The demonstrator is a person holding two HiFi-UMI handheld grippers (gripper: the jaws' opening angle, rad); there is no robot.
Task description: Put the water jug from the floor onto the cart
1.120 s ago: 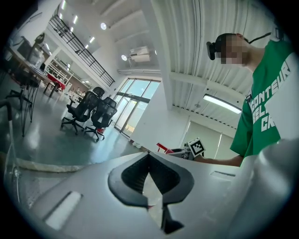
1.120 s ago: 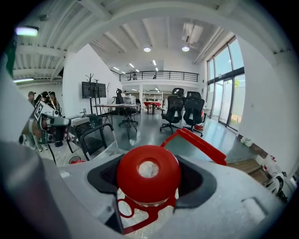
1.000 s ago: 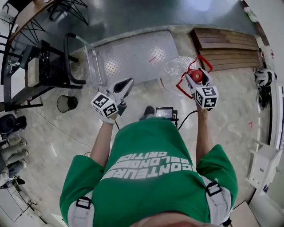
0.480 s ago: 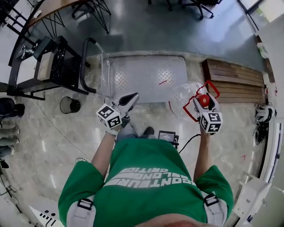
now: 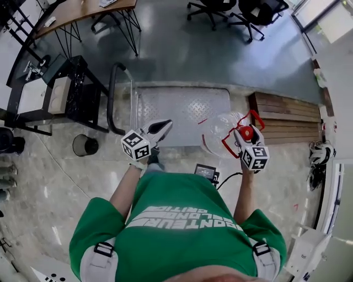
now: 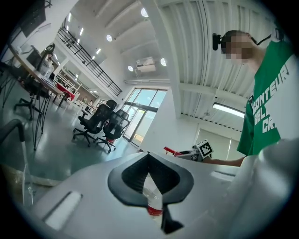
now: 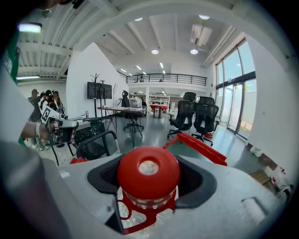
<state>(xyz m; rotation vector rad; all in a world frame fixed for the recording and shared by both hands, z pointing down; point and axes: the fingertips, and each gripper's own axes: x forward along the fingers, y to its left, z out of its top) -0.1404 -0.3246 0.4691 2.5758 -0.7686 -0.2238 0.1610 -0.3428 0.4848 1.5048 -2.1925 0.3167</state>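
Note:
The clear water jug (image 5: 219, 132) with its red cap (image 7: 148, 170) and red handle (image 5: 255, 117) hangs off the floor. My right gripper (image 5: 245, 135) is shut around its neck just under the cap, as the right gripper view (image 7: 148, 173) shows. In the head view the jug overlaps the near right corner of the grey metal cart deck (image 5: 176, 107). The cart's black push handle (image 5: 113, 99) stands at the deck's left end. My left gripper (image 5: 161, 128) hovers over the deck's near edge, jaws closed together and holding nothing (image 6: 149, 155).
A black shelf unit (image 5: 71, 93) and a round bin (image 5: 84, 145) stand left of the cart. A wooden pallet (image 5: 287, 117) lies to the right. A small black device with a cable (image 5: 204, 172) sits on the floor by the person's feet. Office chairs (image 5: 231, 11) stand far behind.
The jug in my right gripper has shifted left, from beside the cart to over its near right corner. The head view has tilted up and shows more of the room.

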